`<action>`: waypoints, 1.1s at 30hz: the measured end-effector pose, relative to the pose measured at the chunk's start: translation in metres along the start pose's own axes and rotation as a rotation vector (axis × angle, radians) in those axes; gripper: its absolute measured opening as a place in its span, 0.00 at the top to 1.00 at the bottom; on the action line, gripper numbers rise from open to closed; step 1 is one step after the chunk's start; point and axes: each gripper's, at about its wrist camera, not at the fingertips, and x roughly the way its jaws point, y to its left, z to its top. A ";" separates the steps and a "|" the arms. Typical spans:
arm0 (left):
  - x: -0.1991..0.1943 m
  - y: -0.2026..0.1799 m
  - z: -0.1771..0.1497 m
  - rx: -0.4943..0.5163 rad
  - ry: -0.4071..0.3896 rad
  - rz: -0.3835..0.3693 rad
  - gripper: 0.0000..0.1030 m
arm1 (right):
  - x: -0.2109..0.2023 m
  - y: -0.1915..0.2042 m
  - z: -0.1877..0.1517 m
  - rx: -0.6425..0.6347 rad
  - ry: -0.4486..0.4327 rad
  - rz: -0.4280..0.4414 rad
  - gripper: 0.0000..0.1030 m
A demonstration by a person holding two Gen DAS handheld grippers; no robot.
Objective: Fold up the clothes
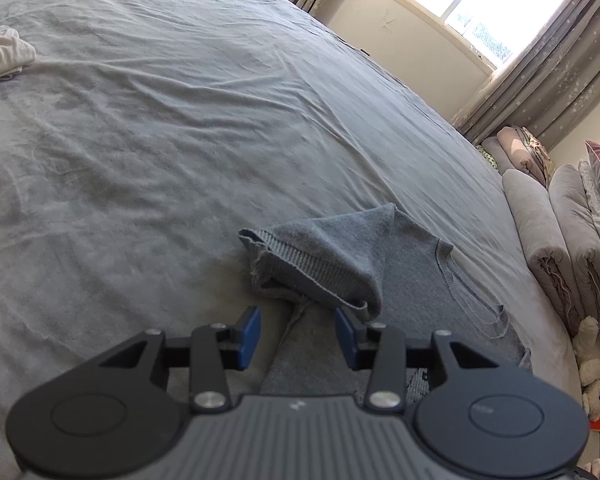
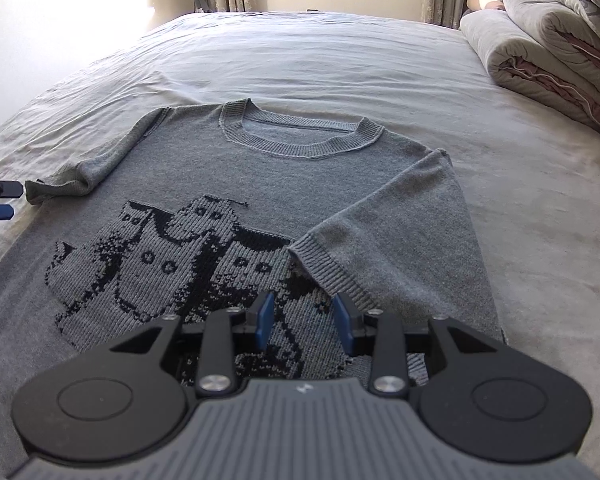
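1. Sweater [image 1: 380,280] lies on the bed [image 1: 180,140], cuff bunched just ahead of the left gripper [image 1: 298,338], jaws apart, empty.
2. Right gripper [image 2: 306,322] hangs over the flat sweater [image 2: 204,184], jaws apart, holding nothing; its sleeve [image 2: 380,224] is already folded in. Likely next: fold the other sleeve. No containers visible.

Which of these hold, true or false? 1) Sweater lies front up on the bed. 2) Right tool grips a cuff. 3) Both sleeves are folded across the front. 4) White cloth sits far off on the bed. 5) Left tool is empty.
1) True: the sweater lies pattern up on the bed.
2) False: the right tool is open, above the right cuff.
3) False: only the right sleeve crosses it; the left sleeve lies out sideways.
4) True: white cloth.
5) True: left tool is open, holding nothing.
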 end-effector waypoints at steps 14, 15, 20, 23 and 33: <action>0.010 0.014 0.001 0.040 0.100 0.017 0.49 | 0.023 0.110 0.051 -0.164 -0.093 0.237 0.63; 0.011 0.012 0.000 0.049 0.105 0.016 0.49 | 0.028 0.121 0.059 -0.185 -0.096 0.263 0.63; 0.017 0.002 -0.002 0.109 0.106 0.003 0.49 | 0.059 0.174 0.089 -0.300 -0.088 0.324 0.72; 0.021 -0.002 -0.004 0.159 0.107 0.028 0.49 | 0.074 0.190 0.096 -0.363 -0.084 0.318 0.72; 0.029 -0.007 -0.006 0.256 0.099 0.072 0.51 | 0.109 0.191 0.092 -0.370 -0.023 0.317 0.94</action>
